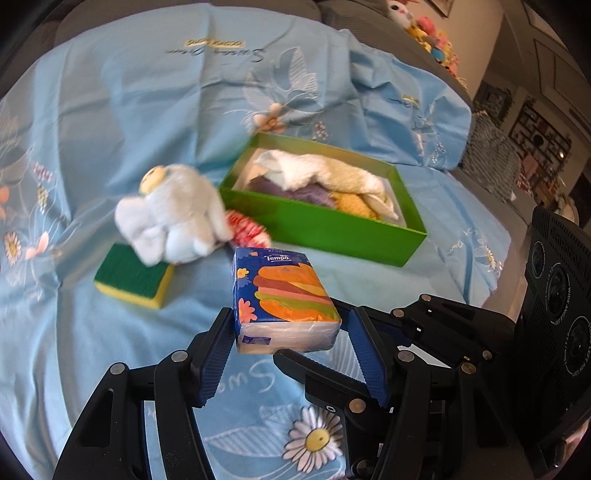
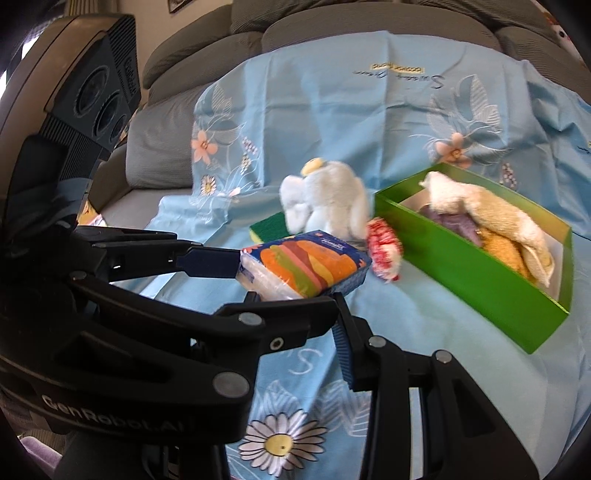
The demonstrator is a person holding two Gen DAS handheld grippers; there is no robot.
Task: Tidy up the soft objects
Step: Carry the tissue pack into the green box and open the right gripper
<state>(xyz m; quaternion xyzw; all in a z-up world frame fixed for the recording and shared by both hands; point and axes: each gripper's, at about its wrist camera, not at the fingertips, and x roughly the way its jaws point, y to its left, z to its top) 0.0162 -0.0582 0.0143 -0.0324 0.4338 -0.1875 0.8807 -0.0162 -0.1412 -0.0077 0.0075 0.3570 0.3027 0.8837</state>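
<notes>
My left gripper is shut on a blue Tempo tissue pack and holds it above the blue sheet; the pack also shows in the right wrist view. A green box behind it holds white, purple and yellow towels. A pale plush toy lies on a green-and-yellow sponge, with a red-and-white soft thing beside it. My right gripper shows only one blue finger, close under the left gripper; I cannot tell its state.
A blue floral sheet covers a grey sofa. Colourful plush toys sit at the sofa's far right. Shelves stand beyond the sofa's right end.
</notes>
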